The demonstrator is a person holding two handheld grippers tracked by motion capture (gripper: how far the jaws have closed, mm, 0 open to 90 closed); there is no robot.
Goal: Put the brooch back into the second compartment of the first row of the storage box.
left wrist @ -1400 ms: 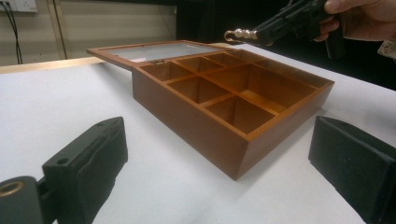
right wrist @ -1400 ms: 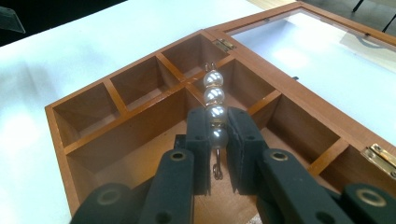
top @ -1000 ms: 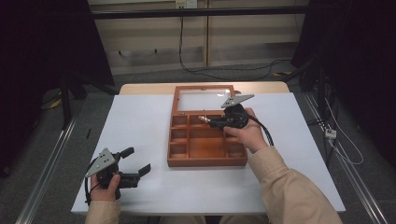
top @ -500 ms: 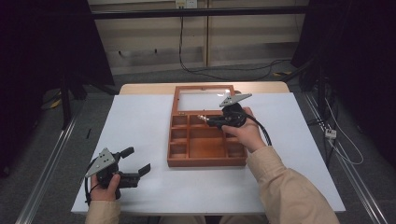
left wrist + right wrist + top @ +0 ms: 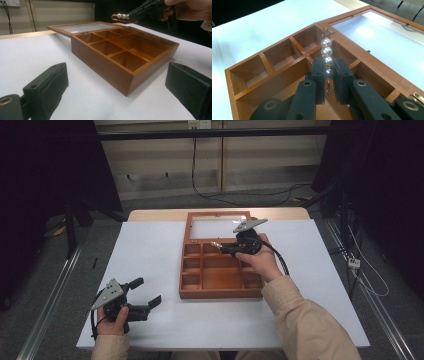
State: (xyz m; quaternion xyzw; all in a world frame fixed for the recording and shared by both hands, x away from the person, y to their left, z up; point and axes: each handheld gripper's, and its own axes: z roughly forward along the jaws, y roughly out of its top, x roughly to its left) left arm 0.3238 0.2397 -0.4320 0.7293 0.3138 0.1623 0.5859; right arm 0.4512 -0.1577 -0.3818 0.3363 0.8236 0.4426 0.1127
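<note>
Wooden box point(image 5: 221, 275) with the little compartments sits open mid-table, glass lid point(image 5: 218, 226) flat behind it. Compared with the earlier frames, barely anything changed: the right gripper point(image 5: 223, 246) has drifted a touch over the back row of compartments, and the left gripper point(image 5: 150, 293) hasn't budged from the near left corner of the table.

The right gripper point(image 5: 328, 75) is clamped on a pearl earring point(image 5: 326, 58), a short stack of four pearls with gold bits between them and a hook hanging down by the jaws. It's held in the air above the box, over the divider near the hinge point(image 5: 328, 31), not touching the wood. From the left gripper view you can see the earring point(image 5: 120, 16) sticking out above the far side of the box point(image 5: 125, 57).

The left one's jaws are spread wide with nothing between them, just resting low by the table.

The surface is a plain white tabletop point(image 5: 150, 255) with a bare wood strip at the far edge. Behind it there's a grey floor, a pale wall with cables, and dark frames on either side.
</note>
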